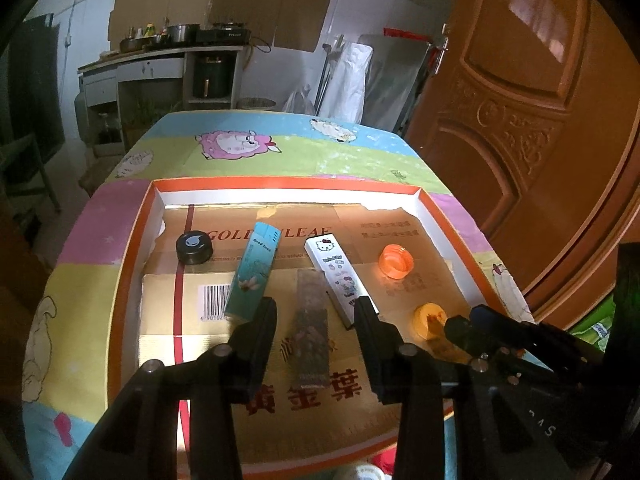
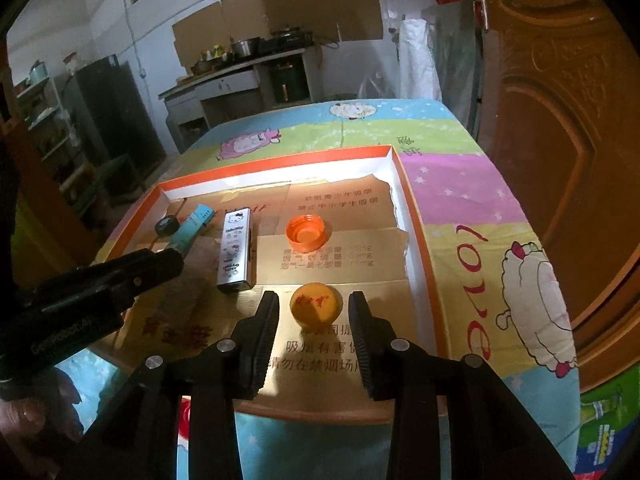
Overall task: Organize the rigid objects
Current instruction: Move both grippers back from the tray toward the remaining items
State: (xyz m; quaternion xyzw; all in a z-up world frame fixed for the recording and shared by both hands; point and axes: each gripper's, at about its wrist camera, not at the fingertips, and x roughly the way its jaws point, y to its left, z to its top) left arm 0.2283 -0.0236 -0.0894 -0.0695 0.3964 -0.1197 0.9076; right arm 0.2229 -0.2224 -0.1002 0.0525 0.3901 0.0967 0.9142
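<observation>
Both fingers (image 2: 314, 312) tilt downward, flanking yellow cap (image 2: 316, 306) untouched.

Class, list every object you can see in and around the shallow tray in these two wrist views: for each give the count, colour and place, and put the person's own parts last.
Tray: one, orange rim, white walls, cardboard-lined, on the table.
Tablecloth: one, cartoon sheep print in pastel blocks, under the tray.
Black cap: one, black, far left of the tray.
Teal box: one, slim, right of the black cap.
Dark strip: one, brownish, flat, between the left gripper's fingers.
White cartoon box: one, slim, right of the strip.
Orange cap: one, open side up, right part of the tray.
Yellow cap: one, red print, near the right gripper.
Left gripper: black, open.
Right gripper: black, open around the yellow cap.
Hand: one, lower left of the right view.
</observation>
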